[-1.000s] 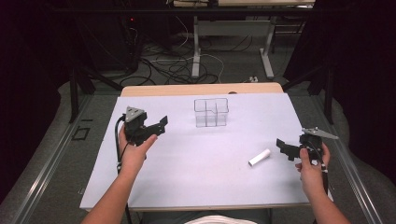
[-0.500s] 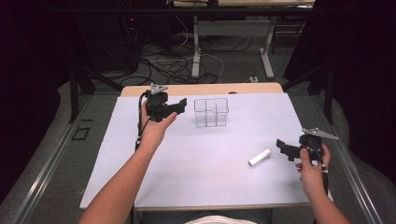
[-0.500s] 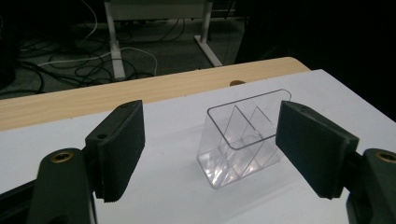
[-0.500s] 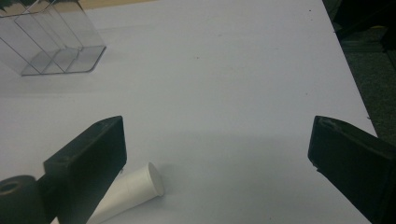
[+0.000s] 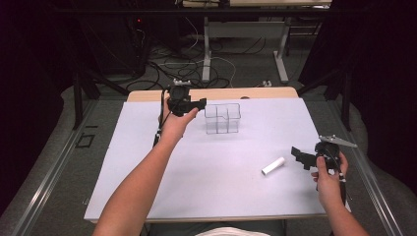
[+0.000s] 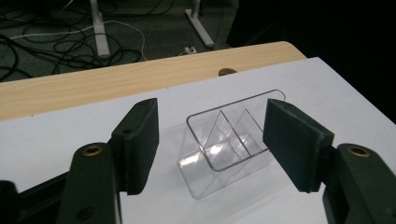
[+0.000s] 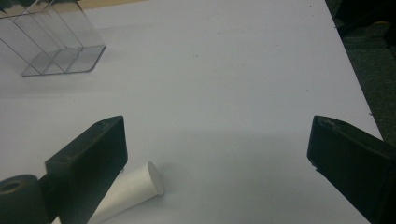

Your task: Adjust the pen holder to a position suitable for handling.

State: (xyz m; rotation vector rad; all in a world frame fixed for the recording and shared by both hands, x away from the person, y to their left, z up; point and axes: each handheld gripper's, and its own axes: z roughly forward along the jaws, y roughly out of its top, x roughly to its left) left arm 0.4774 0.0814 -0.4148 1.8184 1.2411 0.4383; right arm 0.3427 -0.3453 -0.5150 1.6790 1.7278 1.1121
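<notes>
The left gripper (image 5: 199,104) had swung from the bench's left side up to the clear divided box (image 5: 223,118) at the far edge, jaws narrowing but still empty around it, so a grasp looked imminent, while the right gripper (image 5: 299,157) waited wide open beside the white tube (image 5: 273,165).

Both grippers are black. The left gripper (image 5: 195,104) has flat rectangular pads (image 6: 142,140) on arms with brass-ringed holes, and a black cable trailing below it. The right gripper (image 5: 298,156) carries a grey three-cornered plate on top. The person's forearms are bare — no sleeves.
</notes>
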